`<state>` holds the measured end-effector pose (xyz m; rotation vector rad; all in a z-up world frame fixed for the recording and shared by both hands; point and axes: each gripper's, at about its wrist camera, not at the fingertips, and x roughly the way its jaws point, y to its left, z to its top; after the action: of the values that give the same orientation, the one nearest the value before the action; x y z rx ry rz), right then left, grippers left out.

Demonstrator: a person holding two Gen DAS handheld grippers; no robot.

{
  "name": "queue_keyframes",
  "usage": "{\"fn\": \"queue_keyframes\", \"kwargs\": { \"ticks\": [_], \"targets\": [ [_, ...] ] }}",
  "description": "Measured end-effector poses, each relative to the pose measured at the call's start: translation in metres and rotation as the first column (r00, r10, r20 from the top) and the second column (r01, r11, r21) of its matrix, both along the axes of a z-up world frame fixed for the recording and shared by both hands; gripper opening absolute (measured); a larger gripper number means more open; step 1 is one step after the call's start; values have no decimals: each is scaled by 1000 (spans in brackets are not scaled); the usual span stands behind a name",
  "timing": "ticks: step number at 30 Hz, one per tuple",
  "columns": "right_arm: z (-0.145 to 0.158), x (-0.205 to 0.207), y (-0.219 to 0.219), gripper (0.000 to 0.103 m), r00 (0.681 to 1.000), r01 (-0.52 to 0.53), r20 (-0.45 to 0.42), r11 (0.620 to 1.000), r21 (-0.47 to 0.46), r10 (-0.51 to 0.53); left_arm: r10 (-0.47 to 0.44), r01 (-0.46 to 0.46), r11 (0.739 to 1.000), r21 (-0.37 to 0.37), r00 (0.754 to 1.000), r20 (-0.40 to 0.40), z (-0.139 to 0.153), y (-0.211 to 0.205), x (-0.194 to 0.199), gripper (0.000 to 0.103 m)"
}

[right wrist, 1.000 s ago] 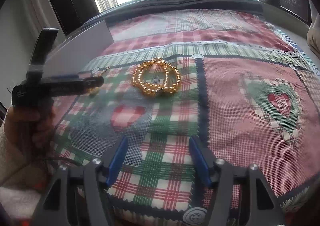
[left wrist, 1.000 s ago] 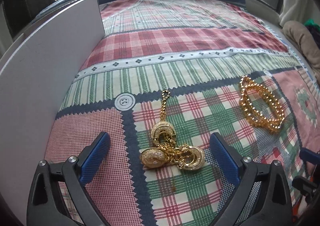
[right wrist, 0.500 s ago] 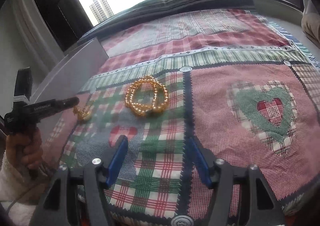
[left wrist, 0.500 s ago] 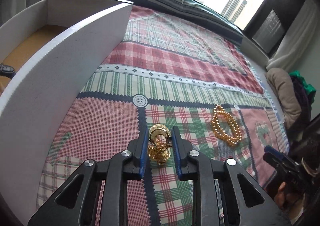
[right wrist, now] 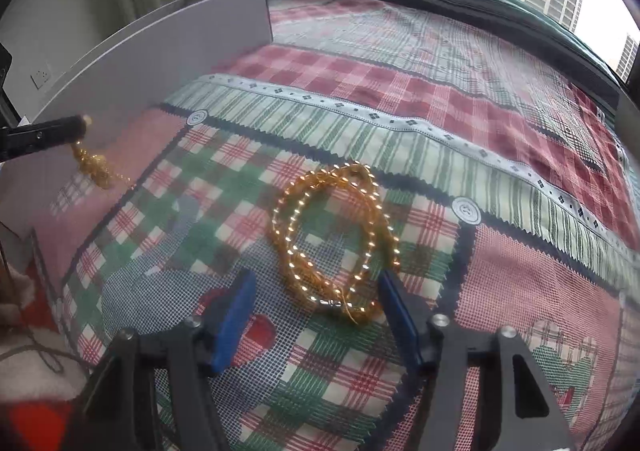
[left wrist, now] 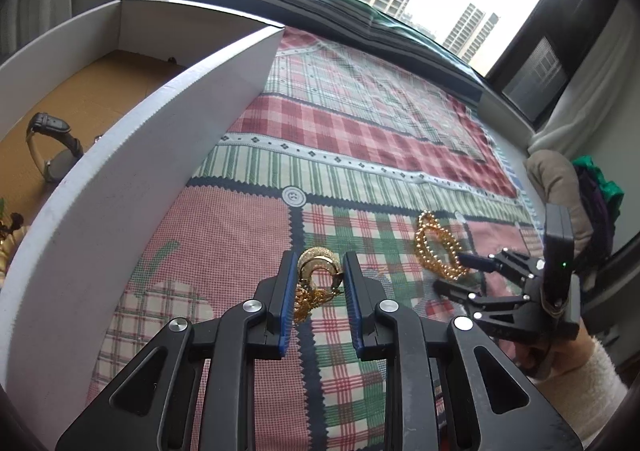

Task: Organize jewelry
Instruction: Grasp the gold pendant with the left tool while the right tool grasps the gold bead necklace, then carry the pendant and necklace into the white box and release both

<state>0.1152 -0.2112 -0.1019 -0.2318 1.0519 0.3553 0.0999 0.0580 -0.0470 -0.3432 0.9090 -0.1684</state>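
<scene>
My left gripper (left wrist: 316, 275) is shut on a tangle of gold earrings and chain (left wrist: 318, 263), held just above the patchwork cloth (left wrist: 224, 251). From the right wrist view the left gripper (right wrist: 82, 123) shows at the left edge with the gold tangle (right wrist: 94, 167) dangling from its tip. A gold bead bracelet (right wrist: 332, 235) lies coiled on the cloth. My right gripper (right wrist: 316, 285) straddles its near end; the jaws are closing, with the pads still clear of the beads. The left wrist view also shows the right gripper (left wrist: 452, 272) at the bracelet (left wrist: 434, 247).
A white box (left wrist: 160, 155) with a brown floor stands at the left, holding a black-strapped watch (left wrist: 52, 147) and other pieces at the picture's edge. Folded clothes (left wrist: 560, 179) lie at the right. A window runs behind the bed. A hand in a white sleeve (left wrist: 580, 371) holds the right gripper.
The left gripper shut on the gold tangle and lifted it off the cloth toward the box. The right gripper moved forward until its fingers reached the bead bracelet.
</scene>
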Motion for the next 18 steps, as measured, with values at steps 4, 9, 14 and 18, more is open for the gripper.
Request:
{"fn": "queue_keyframes", "kwargs": {
  "ticks": [4,9,14,18],
  "targets": [
    [4,2,-5,11,999,30,-24,1000,3,-30,7,-7,1000,-16,1000,-7,-1,4,-4,22],
    [27,-12,-27,8,994,106,-40,983,150,-101,-9,10,999,-33,1000,15,10,0,-11,22],
    [68,-27,-44,8,990,140,-40,930,341,-134,-30,34,995,-94,999,41,33,0,-23,22],
    [97,-33,-37,8,994,105,-12,906,411,-110,-35,44,987,-152,997,64,59,11,-39,22]
  ]
}}
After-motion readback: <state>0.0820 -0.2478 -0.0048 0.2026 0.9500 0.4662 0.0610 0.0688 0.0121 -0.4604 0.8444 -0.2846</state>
